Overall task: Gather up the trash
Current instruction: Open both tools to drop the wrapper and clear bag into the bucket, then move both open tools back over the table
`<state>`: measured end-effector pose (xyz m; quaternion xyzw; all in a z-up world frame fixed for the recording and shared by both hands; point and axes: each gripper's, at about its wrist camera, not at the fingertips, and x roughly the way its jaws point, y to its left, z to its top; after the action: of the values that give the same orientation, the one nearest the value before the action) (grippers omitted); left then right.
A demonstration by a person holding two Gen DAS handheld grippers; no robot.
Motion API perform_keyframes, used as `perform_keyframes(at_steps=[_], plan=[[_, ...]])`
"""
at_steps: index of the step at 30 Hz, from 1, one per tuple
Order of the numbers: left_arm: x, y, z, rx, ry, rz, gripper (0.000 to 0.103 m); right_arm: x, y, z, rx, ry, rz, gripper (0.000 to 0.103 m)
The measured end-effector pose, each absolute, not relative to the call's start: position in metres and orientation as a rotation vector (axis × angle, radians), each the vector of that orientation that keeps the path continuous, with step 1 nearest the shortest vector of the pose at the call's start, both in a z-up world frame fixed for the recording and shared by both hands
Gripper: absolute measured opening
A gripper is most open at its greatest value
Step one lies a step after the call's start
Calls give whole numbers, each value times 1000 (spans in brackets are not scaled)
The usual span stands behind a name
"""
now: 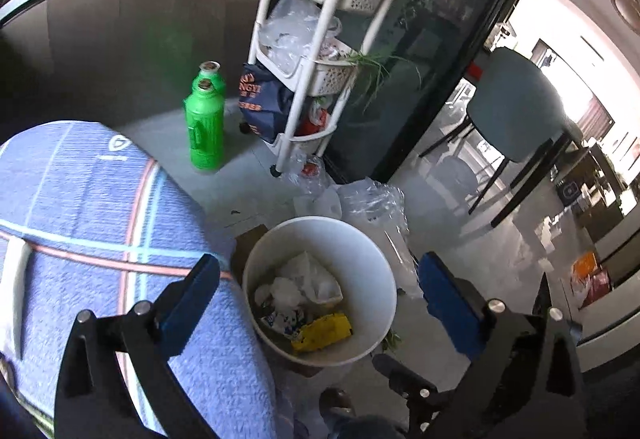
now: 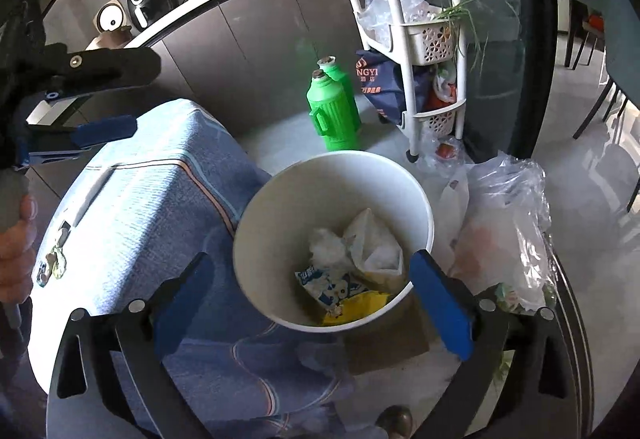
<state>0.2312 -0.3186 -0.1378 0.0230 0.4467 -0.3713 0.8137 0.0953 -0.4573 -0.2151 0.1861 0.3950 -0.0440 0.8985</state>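
Observation:
A white round trash bin point(image 1: 372, 263) stands on the floor and holds trash: a yellow wrapper point(image 1: 322, 333), white crumpled paper and a blue-white packet point(image 2: 332, 289). The bin also shows in the right wrist view point(image 2: 260, 223). My left gripper point(image 1: 320, 303) is open and empty above the bin. My right gripper point(image 2: 316, 303) is open and empty, its fingers either side of the bin's near rim. The left gripper also shows at the left edge of the right wrist view point(image 2: 92, 111), where a hand holds it.
A blue plaid cloth covers a large box point(image 1: 80, 223) left of the bin. Two green bottles point(image 1: 204, 119) stand behind. A white rack point(image 1: 312, 51) holds bags. Clear plastic bags point(image 2: 504, 223) lie to the bin's right. Brown cardboard point(image 2: 384, 347) lies under the bin. A chair point(image 1: 516, 111) stands at the right.

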Motion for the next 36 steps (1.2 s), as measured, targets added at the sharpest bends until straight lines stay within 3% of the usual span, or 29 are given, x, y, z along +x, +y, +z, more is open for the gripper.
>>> perform_keyframes(at_steps=[17, 36], plan=[[162, -200, -57, 13, 824, -499, 99, 63, -381, -129, 216, 713, 0, 94], [129, -53, -56, -100, 822, -256, 99, 67, -271, -89, 78, 662, 162, 94]])
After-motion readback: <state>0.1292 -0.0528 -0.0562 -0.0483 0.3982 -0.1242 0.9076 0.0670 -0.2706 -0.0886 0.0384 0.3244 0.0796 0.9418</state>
